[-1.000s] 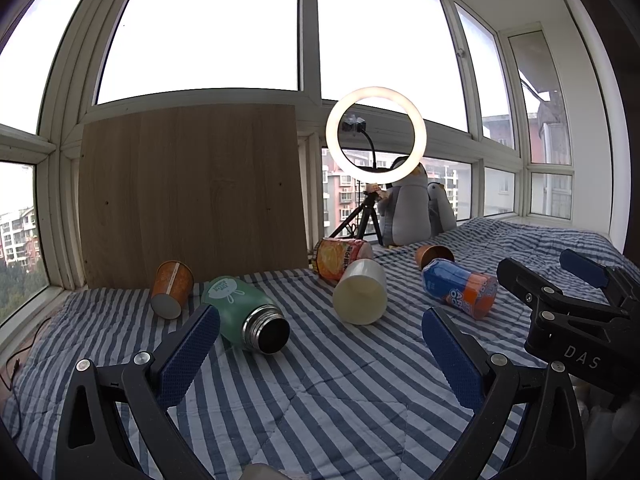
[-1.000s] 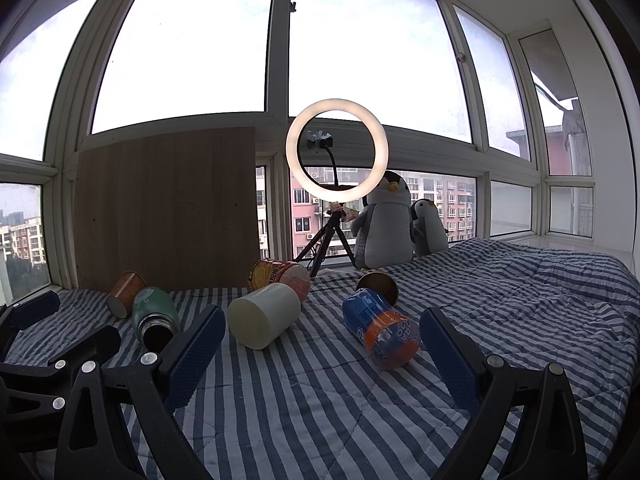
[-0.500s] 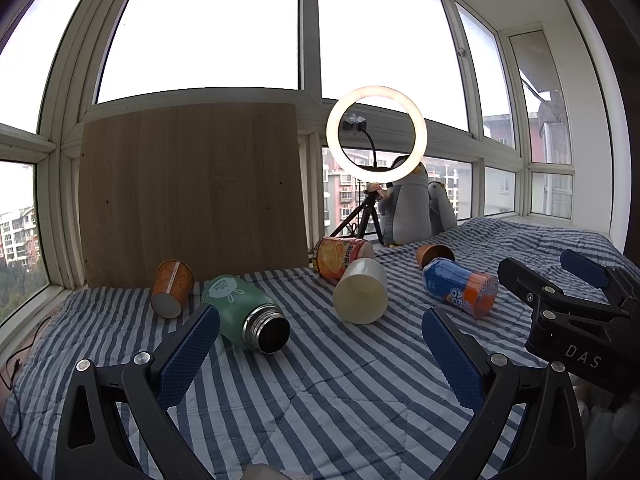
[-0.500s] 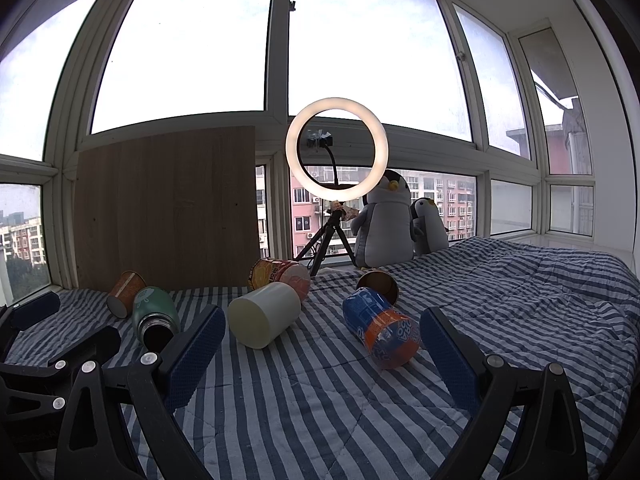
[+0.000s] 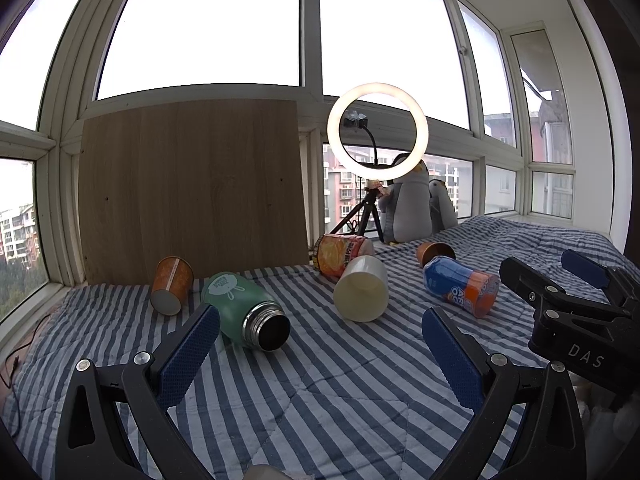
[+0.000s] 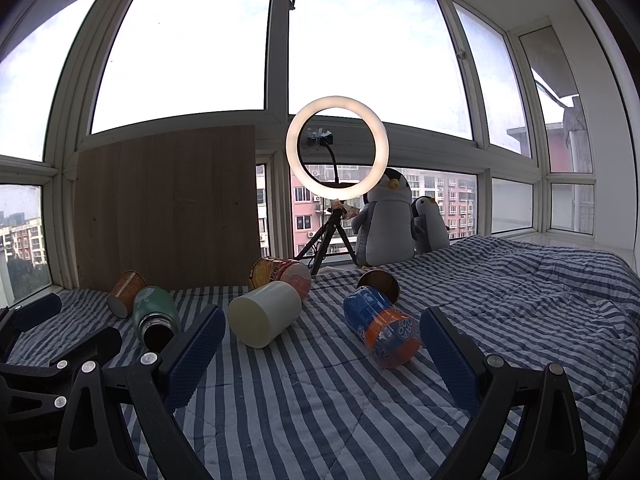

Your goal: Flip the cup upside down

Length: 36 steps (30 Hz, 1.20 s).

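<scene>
Several cups lie on their sides on a blue-striped quilt [image 5: 320,392]. A cream cup [image 5: 362,289] lies in the middle; it also shows in the right wrist view [image 6: 264,313]. A green flask [image 5: 244,309], an orange paper cup [image 5: 171,285], a blue-orange cup [image 5: 460,286], a printed orange cup [image 5: 340,253] and a brown cup [image 5: 434,251] lie around it. My left gripper [image 5: 320,354] is open and empty, short of the cups. My right gripper [image 6: 322,354] is open and empty, and shows at the right of the left wrist view [image 5: 560,280].
A wooden board [image 5: 192,188] leans against the window at the back left. A ring light on a tripod [image 5: 377,128] and two plush penguins [image 5: 412,204] stand at the back. A cable [image 5: 20,356] lies at the quilt's left edge.
</scene>
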Tool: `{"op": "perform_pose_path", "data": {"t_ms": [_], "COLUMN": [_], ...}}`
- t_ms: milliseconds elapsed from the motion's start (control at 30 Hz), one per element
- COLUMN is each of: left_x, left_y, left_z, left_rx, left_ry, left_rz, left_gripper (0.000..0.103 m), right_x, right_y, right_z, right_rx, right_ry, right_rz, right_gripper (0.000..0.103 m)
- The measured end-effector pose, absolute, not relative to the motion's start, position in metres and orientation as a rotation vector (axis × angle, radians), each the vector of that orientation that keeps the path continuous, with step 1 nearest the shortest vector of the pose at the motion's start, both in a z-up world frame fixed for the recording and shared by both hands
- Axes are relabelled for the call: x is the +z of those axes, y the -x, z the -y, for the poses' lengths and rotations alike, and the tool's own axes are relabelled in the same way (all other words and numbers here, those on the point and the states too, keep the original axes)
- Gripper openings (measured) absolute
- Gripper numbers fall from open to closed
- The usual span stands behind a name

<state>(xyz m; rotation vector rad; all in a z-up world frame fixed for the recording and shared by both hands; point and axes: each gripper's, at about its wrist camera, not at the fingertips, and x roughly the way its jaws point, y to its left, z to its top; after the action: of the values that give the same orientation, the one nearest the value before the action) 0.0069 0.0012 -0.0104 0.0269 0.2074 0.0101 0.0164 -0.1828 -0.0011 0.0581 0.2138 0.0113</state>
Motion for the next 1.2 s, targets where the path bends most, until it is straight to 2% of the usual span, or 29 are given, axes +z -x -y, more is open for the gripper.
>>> {"op": "perform_pose_path", "data": {"t_ms": [633, 1200], "left_x": [-0.012, -0.015], "left_y": [-0.009, -0.043], "left_z": [-0.002, -0.003], "left_rx": [0.009, -0.016], "left_ry": [-0.026, -0.009], "left_rz": [-0.219, -0.37], "left_gripper": [0.103, 0.103], "right_x": [0.0, -0.006], "right_y": [-0.017, -0.033], "right_z": [0.182, 0.19], "right_rx": [0.012, 0.058], "right_ry": [-0.06, -0.134], "right_rz": [-0.217, -0.304], "right_gripper": [0.096, 0.096]}}
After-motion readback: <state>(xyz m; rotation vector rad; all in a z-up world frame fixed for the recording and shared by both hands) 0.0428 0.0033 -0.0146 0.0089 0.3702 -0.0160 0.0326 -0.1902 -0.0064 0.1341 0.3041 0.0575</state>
